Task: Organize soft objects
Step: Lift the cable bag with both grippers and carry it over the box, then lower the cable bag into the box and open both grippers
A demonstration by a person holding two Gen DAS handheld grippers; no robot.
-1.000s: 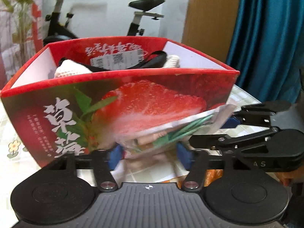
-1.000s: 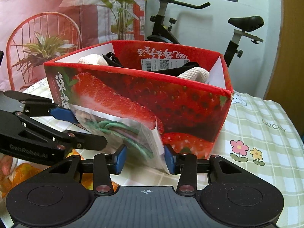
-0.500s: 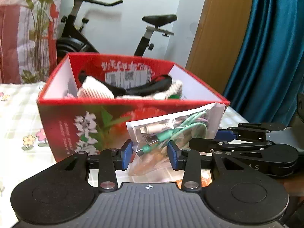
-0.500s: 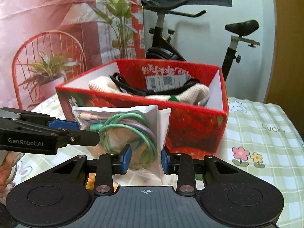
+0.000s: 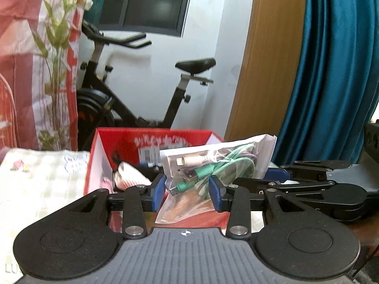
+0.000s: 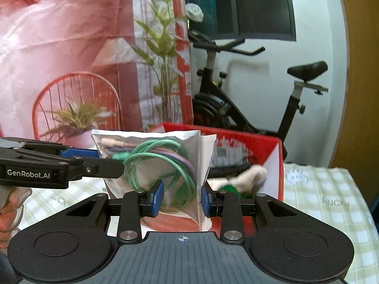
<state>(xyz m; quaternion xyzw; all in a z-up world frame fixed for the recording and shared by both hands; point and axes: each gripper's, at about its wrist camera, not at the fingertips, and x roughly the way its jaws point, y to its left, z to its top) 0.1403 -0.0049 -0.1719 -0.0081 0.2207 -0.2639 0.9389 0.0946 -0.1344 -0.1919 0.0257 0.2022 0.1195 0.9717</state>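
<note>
Both wrist views, bag in mid-lift. The left gripper (image 5: 187, 193) and the right gripper (image 6: 182, 197) each clamp the lower part of 1 clear bag (image 6: 163, 163) of coiled green and purple cables, the left at its left edge and the right at its right edge; in each view the blue pads (image 5: 158, 193) press into the plastic, so both grippers are closed on the bag. In the right view the left gripper enters from 9 o'clock, its tip against the bag's side. Compared with 1 second ago, the left jaws have just closed further on the plastic, the right jaws slightly, and the bag, which then hung low against the front wall of the red box (image 5: 111, 151), has risen so that its top edge stands above the box rim. The box now sits lower and farther off in both views, at 12 o'clock beyond the bag, with a cream knitted item (image 6: 248, 175) and a black strap already inside. It rests on the checked tabletop (image 6: 327, 203). By this reading, the lift has gained the height needed to clear the near wall; what is left is to carry the bag forward over the opening and let it go.
</note>
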